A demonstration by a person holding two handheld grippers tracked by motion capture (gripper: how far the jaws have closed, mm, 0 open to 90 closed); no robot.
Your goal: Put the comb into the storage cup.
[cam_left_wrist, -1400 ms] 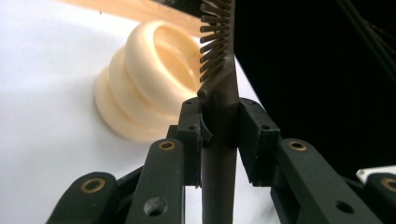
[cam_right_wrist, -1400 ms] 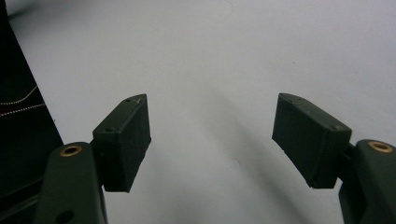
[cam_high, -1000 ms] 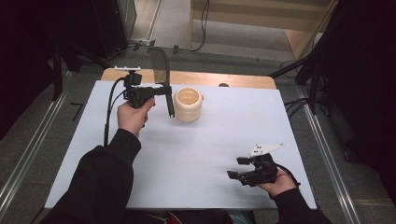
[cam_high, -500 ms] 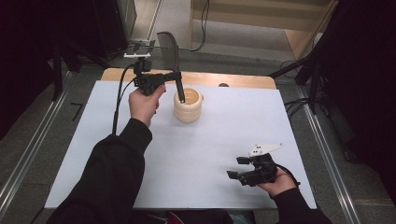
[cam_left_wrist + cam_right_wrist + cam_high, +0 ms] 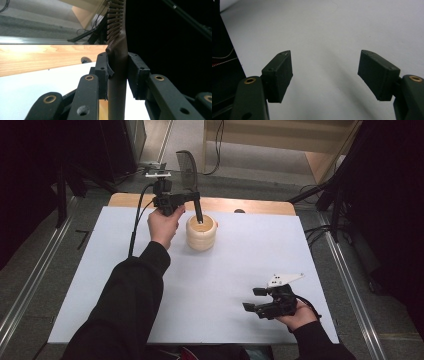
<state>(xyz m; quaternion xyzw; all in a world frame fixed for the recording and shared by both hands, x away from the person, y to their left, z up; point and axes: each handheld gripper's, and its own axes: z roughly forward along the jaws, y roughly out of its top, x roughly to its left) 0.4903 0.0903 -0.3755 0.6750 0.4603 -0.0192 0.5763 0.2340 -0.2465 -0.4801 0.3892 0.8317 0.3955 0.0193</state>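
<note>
A dark brown brush (image 5: 189,175) stands upright in my left gripper (image 5: 194,196), bristle head up and handle down. The jaws are shut on its handle, as the left gripper view shows: brush (image 5: 117,75), bristles at the top, left gripper (image 5: 117,68). The handle's lower end reaches the mouth of a cream ribbed pot (image 5: 201,237) at the back middle of the table. Whether the handle touches the pot I cannot tell. My right gripper (image 5: 254,299) rests open near the front right edge, nothing between its pads (image 5: 279,75).
A white sheet (image 5: 240,255) covers the table, with a wooden strip (image 5: 260,206) along the far edge and a small dark object (image 5: 239,211) on it. Metal rails run along both sides. Dark stands and cables crowd the far and right surroundings.
My left hand has carried the brush to the right and farther away, from beside the pot to above its mouth. The right gripper has stayed still.
</note>
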